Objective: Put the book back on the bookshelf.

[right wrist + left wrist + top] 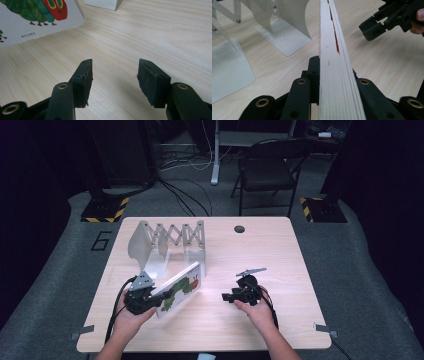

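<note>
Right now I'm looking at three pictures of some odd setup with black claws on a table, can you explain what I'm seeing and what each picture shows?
A person sits at a wooden table, holding a black two-jaw gripper in each hand. The wide picture comes from a camera overhead; the other two come from cameras riding on each gripper. The left gripper is clamped on a picture book with a green caterpillar on its cover; its own view looks along the book's page edges. The right gripper is open and empty, just above the tabletop. Behind the book stands an expanding metal book rack.
</note>
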Demonstrator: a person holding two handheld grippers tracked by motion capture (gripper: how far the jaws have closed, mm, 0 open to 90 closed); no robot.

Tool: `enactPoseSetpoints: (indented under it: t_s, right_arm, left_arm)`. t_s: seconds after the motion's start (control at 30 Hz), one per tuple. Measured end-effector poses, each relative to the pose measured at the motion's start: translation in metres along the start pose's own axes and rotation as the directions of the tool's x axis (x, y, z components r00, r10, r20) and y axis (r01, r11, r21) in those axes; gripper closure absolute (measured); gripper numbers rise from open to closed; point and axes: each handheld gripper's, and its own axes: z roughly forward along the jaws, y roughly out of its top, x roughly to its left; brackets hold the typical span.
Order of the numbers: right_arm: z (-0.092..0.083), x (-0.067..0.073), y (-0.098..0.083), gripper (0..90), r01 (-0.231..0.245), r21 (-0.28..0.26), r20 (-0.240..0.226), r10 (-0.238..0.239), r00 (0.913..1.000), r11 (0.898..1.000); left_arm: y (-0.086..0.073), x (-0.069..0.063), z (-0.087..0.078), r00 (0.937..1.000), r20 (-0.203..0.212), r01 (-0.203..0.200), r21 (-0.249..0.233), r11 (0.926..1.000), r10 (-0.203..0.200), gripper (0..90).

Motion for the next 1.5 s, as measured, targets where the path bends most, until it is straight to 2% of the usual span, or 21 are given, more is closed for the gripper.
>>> enactPoseSetpoints:
  t_s: [0.3, 0.4, 0.53, 0.57, 0.7, 1.07, 1.17, 1.33, 1.5]
  right_arm:
    - [0.001, -0.002, 0.000, 45.7, 0.005, -0.012, 0.003, -0.005, 1.0000, 1.000]
    - [0.000, -0.003, 0.000, 45.7, -0.002, -0.002, 0.003, 0.002, 1.0000, 1.000]
    - [0.000, -0.003, 0.000, 45.6, -0.008, -0.005, 0.004, 0.008, 1.0000, 1.000]
    - [0.000, -0.003, 0.000, 45.6, -0.009, -0.004, 0.004, 0.009, 1.0000, 1.000]
    - [0.000, -0.003, -0.001, 45.6, -0.014, -0.006, 0.005, 0.014, 0.9999, 1.000]
    - [0.000, -0.004, -0.001, 45.6, -0.016, -0.009, 0.005, 0.016, 0.9999, 1.000]
    - [-0.001, -0.004, 0.000, 45.6, -0.016, -0.004, 0.005, 0.016, 0.9999, 1.000]
    - [-0.001, -0.005, -0.001, 45.7, -0.010, -0.008, 0.006, 0.010, 0.9999, 1.000]
    - [-0.001, -0.006, -0.001, 45.6, -0.009, -0.009, 0.006, 0.009, 0.9999, 1.000]
  left_arm:
    - [-0.001, 0.008, -0.007, 0.9995, -0.024, 0.020, -0.012, 0.9997, -0.021, 75.5]
    - [-0.001, 0.010, -0.008, 0.9987, -0.037, 0.034, -0.024, 0.9991, -0.035, 75.5]
    - [-0.002, 0.014, -0.011, 0.9985, -0.041, 0.034, -0.015, 0.9993, -0.035, 75.5]
    - [-0.002, 0.015, -0.011, 0.9978, -0.054, 0.037, -0.026, 0.9990, -0.038, 75.5]
    - [-0.003, 0.019, -0.014, 0.9970, -0.056, 0.052, -0.024, 0.9984, -0.053, 75.5]
    - [-0.007, 0.032, -0.023, 0.9918, -0.095, 0.082, -0.038, 0.9959, -0.086, 75.5]
    - [-0.008, 0.034, -0.024, 0.9891, -0.102, 0.101, -0.048, 0.9937, -0.106, 75.5]
    - [-0.010, 0.038, -0.026, 0.9851, -0.130, 0.107, -0.054, 0.9928, -0.113, 75.5]
    - [-0.011, 0.043, -0.031, 0.9821, -0.137, 0.122, -0.056, 0.9909, -0.129, 75.6]
